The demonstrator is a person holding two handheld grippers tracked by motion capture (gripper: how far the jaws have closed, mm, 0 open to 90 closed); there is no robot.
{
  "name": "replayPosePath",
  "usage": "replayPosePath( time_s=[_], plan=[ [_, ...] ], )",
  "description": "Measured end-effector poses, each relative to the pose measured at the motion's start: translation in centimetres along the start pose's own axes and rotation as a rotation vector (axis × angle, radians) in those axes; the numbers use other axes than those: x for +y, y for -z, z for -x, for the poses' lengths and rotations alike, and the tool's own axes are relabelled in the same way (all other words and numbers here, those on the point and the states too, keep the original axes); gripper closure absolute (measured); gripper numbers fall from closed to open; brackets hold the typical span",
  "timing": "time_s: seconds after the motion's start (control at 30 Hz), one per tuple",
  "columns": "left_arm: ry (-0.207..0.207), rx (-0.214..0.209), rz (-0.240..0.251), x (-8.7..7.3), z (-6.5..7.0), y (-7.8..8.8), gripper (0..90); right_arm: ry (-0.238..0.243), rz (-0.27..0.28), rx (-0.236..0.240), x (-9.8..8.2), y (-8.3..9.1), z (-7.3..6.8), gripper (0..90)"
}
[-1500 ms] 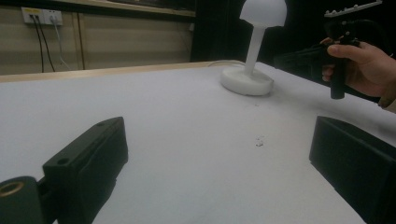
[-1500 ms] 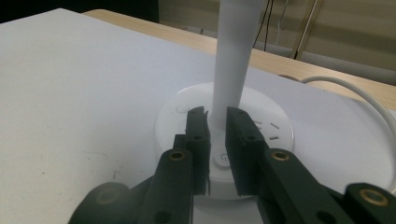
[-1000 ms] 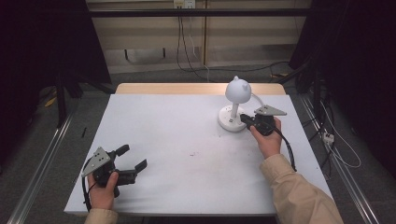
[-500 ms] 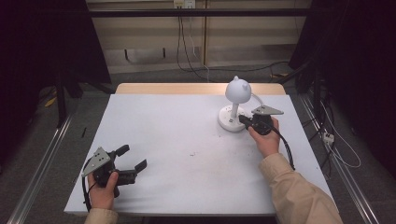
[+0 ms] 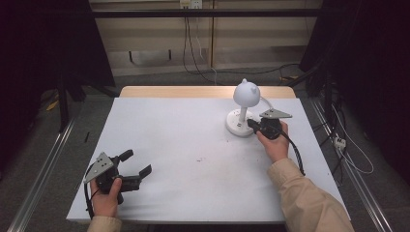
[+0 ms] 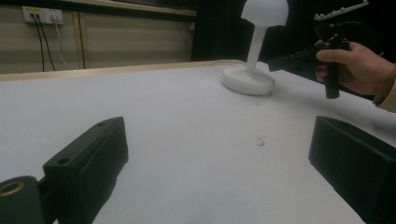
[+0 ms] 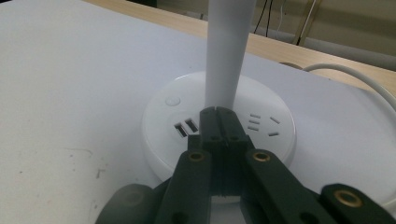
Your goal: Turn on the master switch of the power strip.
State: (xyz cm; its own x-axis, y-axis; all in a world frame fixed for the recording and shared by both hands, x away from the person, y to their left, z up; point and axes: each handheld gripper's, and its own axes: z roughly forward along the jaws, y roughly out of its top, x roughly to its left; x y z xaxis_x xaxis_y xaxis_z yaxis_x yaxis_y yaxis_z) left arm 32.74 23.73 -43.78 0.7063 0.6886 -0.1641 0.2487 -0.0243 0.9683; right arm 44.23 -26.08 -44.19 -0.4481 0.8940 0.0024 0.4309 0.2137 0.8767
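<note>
A white desk lamp (image 5: 246, 94) with a domed head stands on a round base (image 5: 238, 126) at the table's back right. The base top carries a round button (image 7: 172, 101), two USB ports (image 7: 186, 127) and socket slots. My right gripper (image 5: 251, 124) is shut with nothing between its jaws. Its tips (image 7: 218, 114) lie over the base top, right at the foot of the lamp stem (image 7: 226, 51). Whether they press on it I cannot tell. My left gripper (image 5: 139, 162) rests at the front left, open and holding nothing (image 6: 219, 140). The lamp (image 6: 254, 46) is far ahead of it.
The table is covered by a white sheet (image 5: 193, 135), with a wooden strip (image 5: 203, 92) along its far edge. A white cable (image 7: 355, 74) leaves the lamp base toward the back right. Small dark specks (image 5: 199, 159) mark the middle. Cables lie on the floor to the right.
</note>
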Motion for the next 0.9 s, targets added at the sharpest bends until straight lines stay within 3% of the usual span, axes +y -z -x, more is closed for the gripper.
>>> replayPosePath(
  time_s=[0.9],
  plan=[
    [0.002, 0.008, 0.012, 0.1, 0.1, 0.0, 4.3, 0.019, -0.026, -0.028, -0.8, -1.2, 0.1, 90.0]
  ],
)
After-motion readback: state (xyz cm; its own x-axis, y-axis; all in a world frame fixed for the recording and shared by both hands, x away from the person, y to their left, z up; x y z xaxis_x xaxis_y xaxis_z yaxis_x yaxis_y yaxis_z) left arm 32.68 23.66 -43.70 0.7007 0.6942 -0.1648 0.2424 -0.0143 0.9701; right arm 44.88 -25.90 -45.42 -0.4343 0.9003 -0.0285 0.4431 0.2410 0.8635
